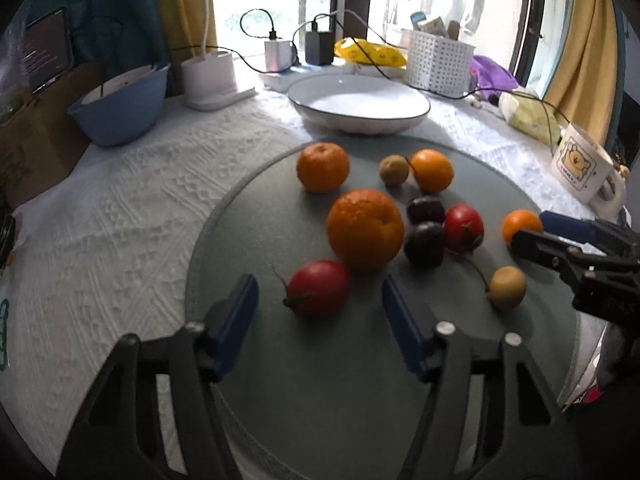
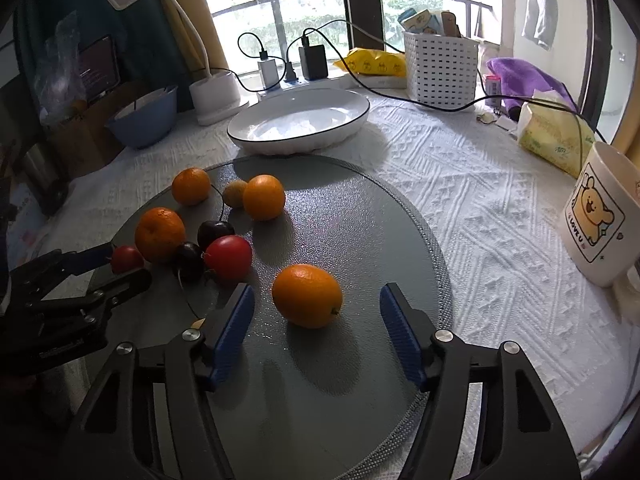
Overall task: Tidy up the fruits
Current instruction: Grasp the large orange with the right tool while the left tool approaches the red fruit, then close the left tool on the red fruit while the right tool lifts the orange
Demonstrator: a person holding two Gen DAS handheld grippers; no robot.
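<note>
My left tongs (image 1: 318,308) are spread wide around a red fruit (image 1: 318,294), not touching it; my right tongs (image 2: 316,312) gape beside an orange (image 2: 307,295), holding nothing.

White textured tablecloth (image 2: 460,216) with a cartoon-bear mug (image 2: 596,216) at right. Rear edge: blue bowl (image 1: 120,108), white lamp base (image 2: 216,96), two chargers with black cables (image 2: 292,60), yellow packet (image 2: 372,62), perforated white basket (image 2: 440,68), purple cloth (image 2: 520,78), tissue pack (image 2: 552,136).

mug (image 2: 596,216) | bear picture | text "LOVE U"
</note>
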